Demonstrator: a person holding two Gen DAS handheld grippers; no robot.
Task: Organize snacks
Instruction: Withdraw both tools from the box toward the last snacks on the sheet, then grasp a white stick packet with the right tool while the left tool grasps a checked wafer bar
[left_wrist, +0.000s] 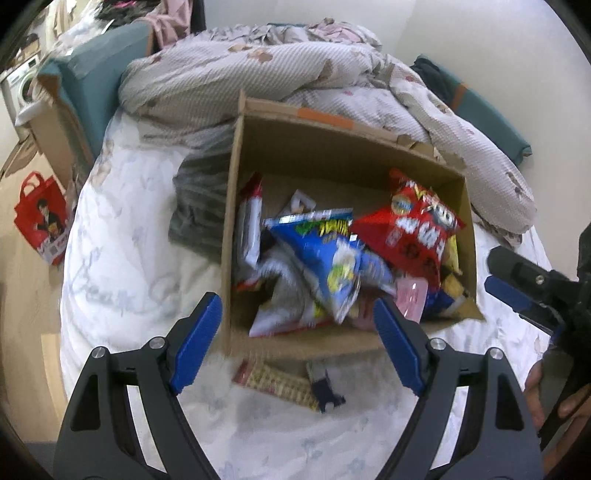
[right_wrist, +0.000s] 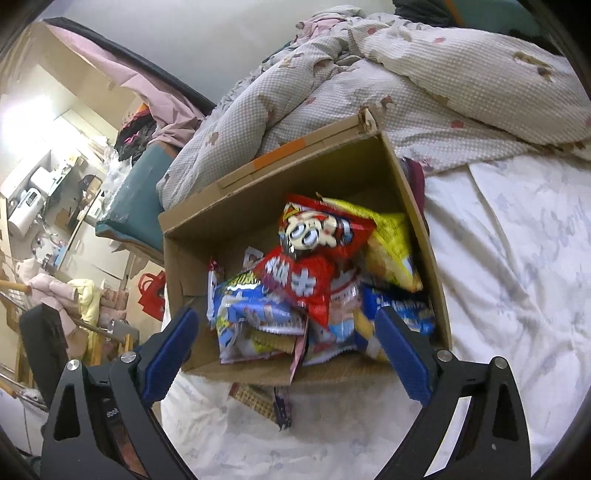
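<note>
Seemingly between picks, both the left tongs (left_wrist: 297, 334) and right tongs (right_wrist: 286, 347) hovered released and empty over the cardboard box (left_wrist: 236, 206) of snack bags on the bed. A wafer packet (left_wrist: 277, 384) lay outside, against the box's near wall; the next move would probably be grasping it.

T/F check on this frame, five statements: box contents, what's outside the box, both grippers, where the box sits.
1. The cardboard box sits on a bed. True.
2. The box is empty. False: it holds snack bags, among them a red bag and a blue bag.
3. A wafer packet lies on the sheet outside the box. True.
4. The left gripper is clamped on the blue bag. False: its jaws stand open, with nothing between them.
5. The right gripper holds the yellow bag. False: it is open and empty; the yellow bag lies in the box.
</note>
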